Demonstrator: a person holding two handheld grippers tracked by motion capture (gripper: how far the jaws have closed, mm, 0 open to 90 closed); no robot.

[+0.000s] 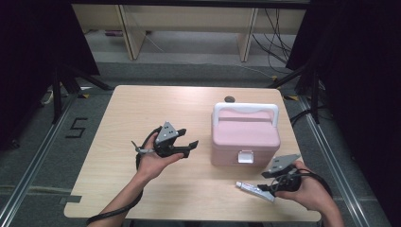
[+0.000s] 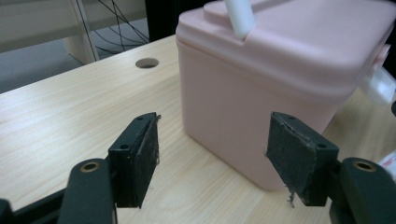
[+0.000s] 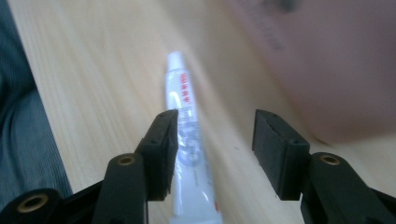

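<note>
A pink lidded box [image 1: 245,135] with a white handle [image 1: 245,109] and a white front latch stands right of the table's centre. My left gripper [image 1: 188,138] hovers to its left, jaws open and empty. In the left gripper view the box [image 2: 280,70] rises just beyond the left gripper [image 2: 212,158]. A small white tube [image 1: 253,190] with red print lies on the table in front of the box. My right gripper [image 1: 265,188] is at its near end. In the right gripper view the tube [image 3: 184,135] lies along one pad of the right gripper [image 3: 215,149], whose jaws stand open.
The wooden table [image 1: 142,189] has a round cable hole [image 1: 230,99] behind the box. The right hand is close to the table's front right corner. Black curtains and stand legs flank the table, and desks and cables stand beyond.
</note>
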